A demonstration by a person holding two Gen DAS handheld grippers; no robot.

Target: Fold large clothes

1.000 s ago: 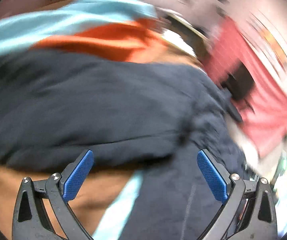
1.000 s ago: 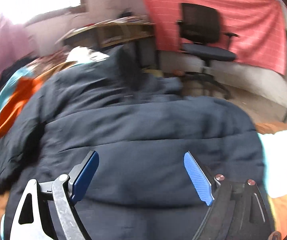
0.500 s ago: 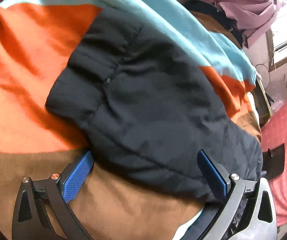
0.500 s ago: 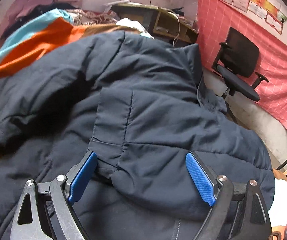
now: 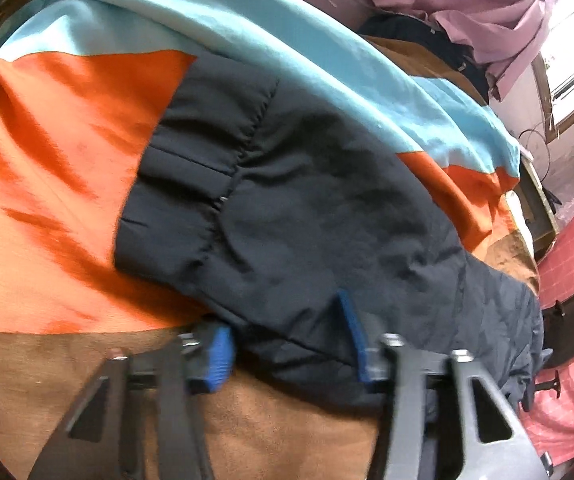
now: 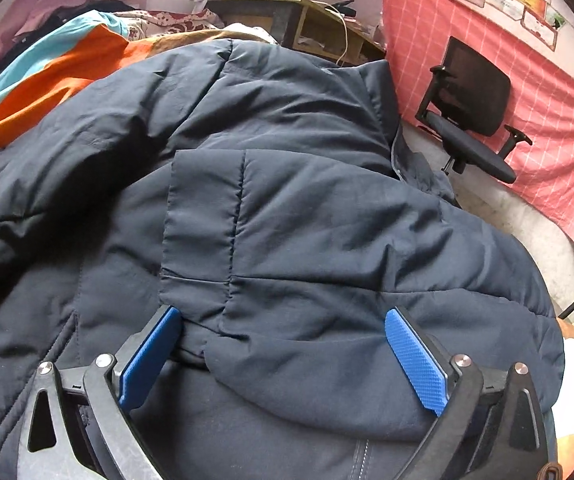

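Jacket (image 6: 287, 208): dark navy, padded, lay spread over the striped blanket (image 5: 47, 160) on the bed.
Sleeve (image 5: 287, 208): stretched across the blanket's orange band, cuff toward the left.
Left gripper (image 5: 287, 344): jaws were closing, the sleeve's lower edge between the blue pads.
Right gripper (image 6: 283, 356): jaws were opening, spread wide, folded jacket cloth between them, not pinched.
Chair (image 6: 475, 108): stood apart, beside the red cloth.

The left tongs (image 5: 287, 340), wide apart half a second ago, are now closing on the lower edge of the dark jacket's sleeve (image 5: 287, 208), with fabric bunched between the blue pads. The right tongs (image 6: 283, 360) have spread a little wider over the folded sleeve on the jacket body (image 6: 287, 240).
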